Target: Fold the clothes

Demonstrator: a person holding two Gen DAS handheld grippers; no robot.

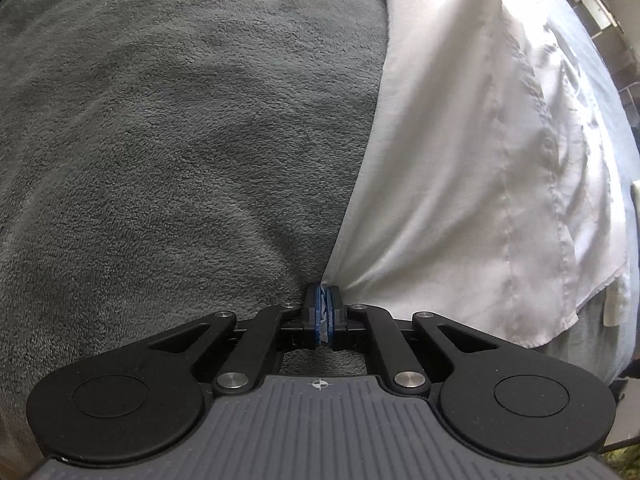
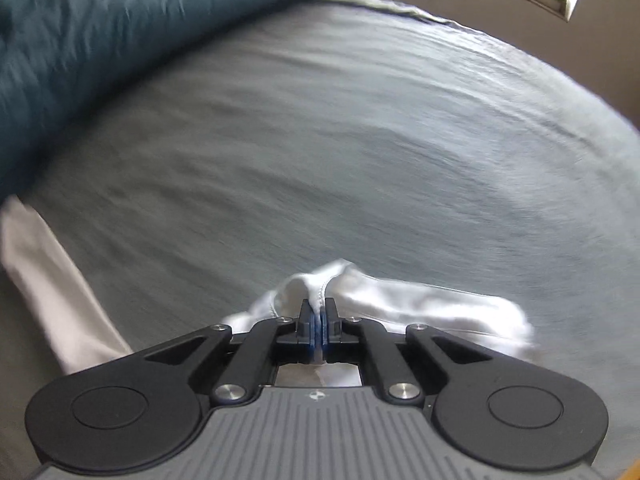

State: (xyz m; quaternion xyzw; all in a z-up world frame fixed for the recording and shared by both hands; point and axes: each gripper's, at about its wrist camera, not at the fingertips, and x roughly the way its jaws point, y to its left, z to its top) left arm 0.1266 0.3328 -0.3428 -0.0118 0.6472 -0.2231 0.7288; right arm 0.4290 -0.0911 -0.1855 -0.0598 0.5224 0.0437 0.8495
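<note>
Left gripper [image 1: 323, 300] closed, pinching a corner of the white shirt [image 1: 472, 160] between the blue pads [image 1: 319, 312]. Shirt spread out to the right and far side, lying partly on the grey fleece blanket [image 1: 160, 140]. Right gripper [image 2: 319, 312] also closed, clamping a bunched, stitched edge of the same white shirt [image 2: 400, 300] over the grey-blue bed sheet [image 2: 360, 140]. Teal pillow [image 2: 100, 40] at the far left, white sleeve [image 2: 52, 292] at the near left, picture blurred there.

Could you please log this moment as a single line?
step: fold clothes | left gripper: shut on white shirt | right gripper: shut on white shirt | surface: grey blanket, bedsheet
</note>
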